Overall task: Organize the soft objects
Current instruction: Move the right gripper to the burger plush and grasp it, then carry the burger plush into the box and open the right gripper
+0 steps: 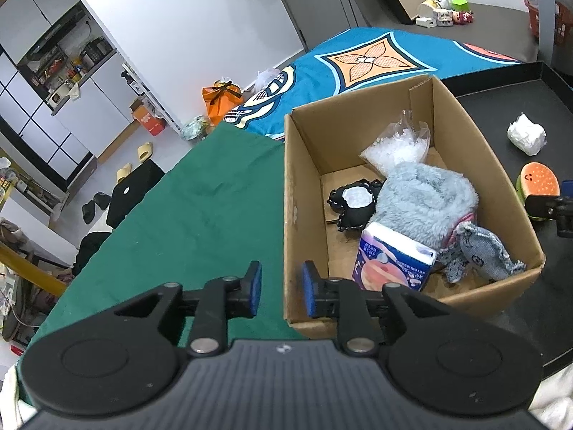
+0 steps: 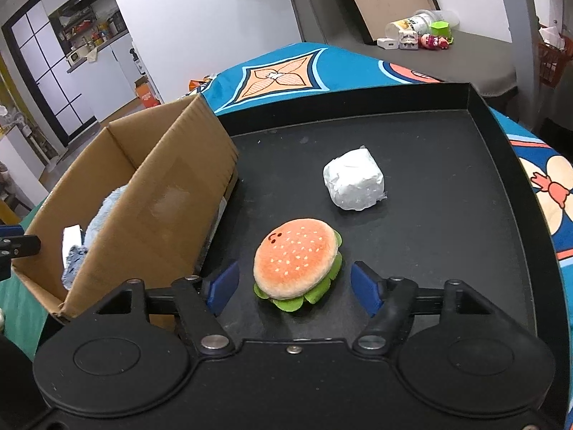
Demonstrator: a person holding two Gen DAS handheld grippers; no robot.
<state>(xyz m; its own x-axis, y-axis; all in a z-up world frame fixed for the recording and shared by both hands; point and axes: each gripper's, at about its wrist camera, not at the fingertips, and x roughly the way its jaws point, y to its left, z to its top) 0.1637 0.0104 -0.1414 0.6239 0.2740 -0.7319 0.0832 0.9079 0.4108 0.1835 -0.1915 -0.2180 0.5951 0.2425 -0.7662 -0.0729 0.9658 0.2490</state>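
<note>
A cardboard box (image 1: 308, 186) stands on the green cloth (image 1: 215, 193). It holds a grey fluffy plush (image 1: 426, 204), a tissue pack (image 1: 390, 261), a denim toy (image 1: 490, 254), a clear bag of white filling (image 1: 397, 147) and a black-and-white pad (image 1: 352, 200). My left gripper (image 1: 283, 288) is open, its blue pads straddling the box's near-left wall without pressing it. On the black tray (image 2: 465, 251) lies a plush burger (image 2: 297, 261). My right gripper (image 2: 294, 286) is open, a pad on each side of the burger, neither touching it. A white wrapped bundle (image 2: 352, 179) lies behind the burger.
The box (image 2: 154, 208) stands hard against the tray's left side. A blue patterned cloth (image 2: 286, 71) covers the surface beyond the tray. Small toys and a cup (image 2: 419, 32) sit on a far grey table. The floor with slippers (image 1: 143, 152) drops away at left.
</note>
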